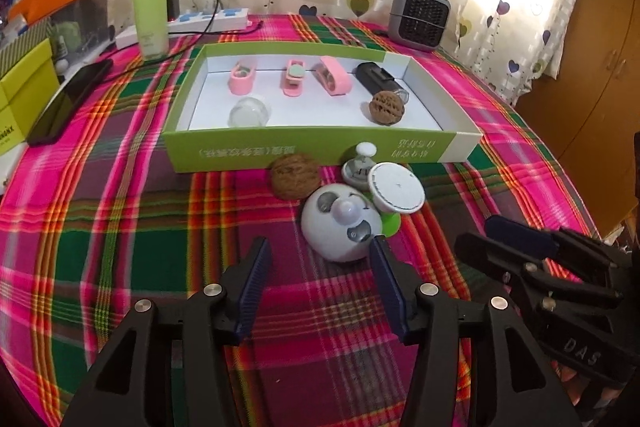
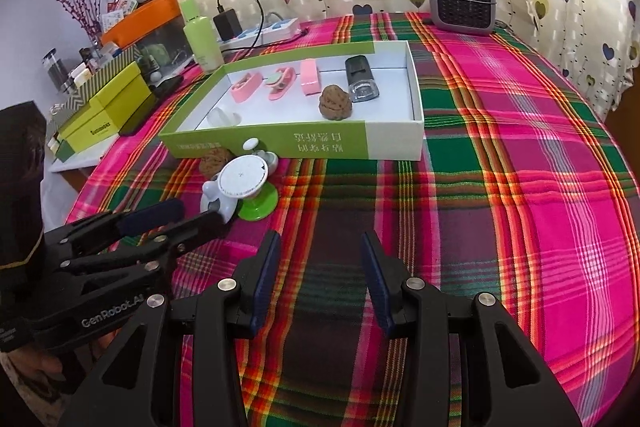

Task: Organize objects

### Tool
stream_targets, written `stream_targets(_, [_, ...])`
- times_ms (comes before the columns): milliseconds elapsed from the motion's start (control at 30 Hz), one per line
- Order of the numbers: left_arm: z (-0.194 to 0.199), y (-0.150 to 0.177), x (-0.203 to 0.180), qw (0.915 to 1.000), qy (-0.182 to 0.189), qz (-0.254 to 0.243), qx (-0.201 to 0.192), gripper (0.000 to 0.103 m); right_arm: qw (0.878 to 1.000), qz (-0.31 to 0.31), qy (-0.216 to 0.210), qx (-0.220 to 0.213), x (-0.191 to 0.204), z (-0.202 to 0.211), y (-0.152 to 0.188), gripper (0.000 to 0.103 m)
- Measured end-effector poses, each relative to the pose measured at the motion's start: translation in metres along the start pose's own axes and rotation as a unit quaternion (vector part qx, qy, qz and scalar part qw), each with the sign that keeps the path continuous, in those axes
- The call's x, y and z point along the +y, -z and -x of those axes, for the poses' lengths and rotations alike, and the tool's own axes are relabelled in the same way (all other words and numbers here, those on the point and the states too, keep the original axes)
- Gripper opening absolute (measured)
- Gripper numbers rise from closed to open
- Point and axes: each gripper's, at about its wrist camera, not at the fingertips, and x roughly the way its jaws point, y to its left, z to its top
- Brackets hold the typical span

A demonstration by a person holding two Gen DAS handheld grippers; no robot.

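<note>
A green and white box (image 1: 312,149) (image 2: 392,143) lies on the plaid cloth. It holds pink clips (image 1: 241,79), a black device (image 1: 374,77), a clear dome (image 1: 249,111) and a walnut (image 1: 386,107) (image 2: 335,101). In front of it lie a second walnut (image 1: 295,175), a small white knob (image 1: 360,163), a white disc on a green base (image 1: 396,193) (image 2: 244,179) and a round white gadget (image 1: 340,223). My left gripper (image 1: 320,251) is open, just short of the gadget. My right gripper (image 2: 320,247) is open and empty over bare cloth.
A green bottle (image 1: 151,15), a power strip with a plugged charger (image 1: 208,19) and a grey fan heater (image 1: 420,15) stand at the back. A phone (image 1: 68,103) and yellow-green boxes (image 1: 20,99) sit at the left. A wooden cabinet (image 1: 592,87) is at the right.
</note>
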Motion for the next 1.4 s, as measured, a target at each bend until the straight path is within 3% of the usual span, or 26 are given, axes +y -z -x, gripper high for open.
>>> stream_targets(500, [-0.014,-0.011,-0.011,0.9994,-0.03,-0.019,0.0,0.052,1.0,-0.014,-0.014,0.004,-0.009,-0.001,-0.002,0.042])
stream_targets(1033, [-0.008,-0.009,0.003,0.9997,-0.023,0.011,-0.004,0.047,1.0,-0.003,-0.013,0.012,-0.004,-0.004,-0.002,0.042])
stream_targets(1400, [0.005,0.0,0.033,0.9986,-0.038,0.035,-0.01,0.047,0.998,0.044,-0.026,0.021,0.021,-0.017,-0.008,0.042])
